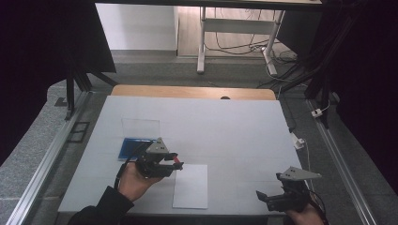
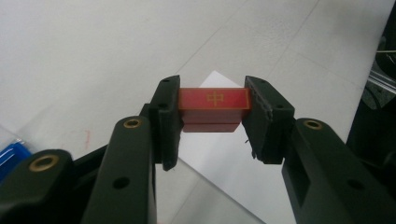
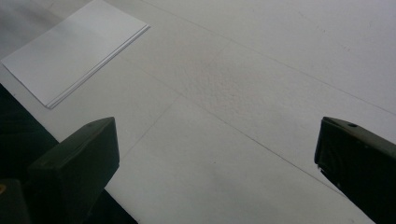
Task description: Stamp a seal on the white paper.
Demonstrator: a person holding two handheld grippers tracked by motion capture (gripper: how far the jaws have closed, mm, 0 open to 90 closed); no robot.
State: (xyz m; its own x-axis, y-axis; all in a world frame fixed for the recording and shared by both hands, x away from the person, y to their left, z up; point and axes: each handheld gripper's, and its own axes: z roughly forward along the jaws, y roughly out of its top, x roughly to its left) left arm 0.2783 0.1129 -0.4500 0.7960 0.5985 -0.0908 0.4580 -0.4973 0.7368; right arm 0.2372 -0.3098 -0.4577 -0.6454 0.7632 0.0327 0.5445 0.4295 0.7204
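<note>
Stamp gripped above the paper

Left gripper clamps a red stamp block between its jaws, held just over the near white paper stack's top edge. Right gripper hangs wide open, holding nothing, over the white table

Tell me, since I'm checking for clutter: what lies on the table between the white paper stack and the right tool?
Nothing: in the high view, bare white table separates the paper stack from the right tool.

high: above, fwd-down, far | tool cams: close, table-facing | shared: white sheet
</note>
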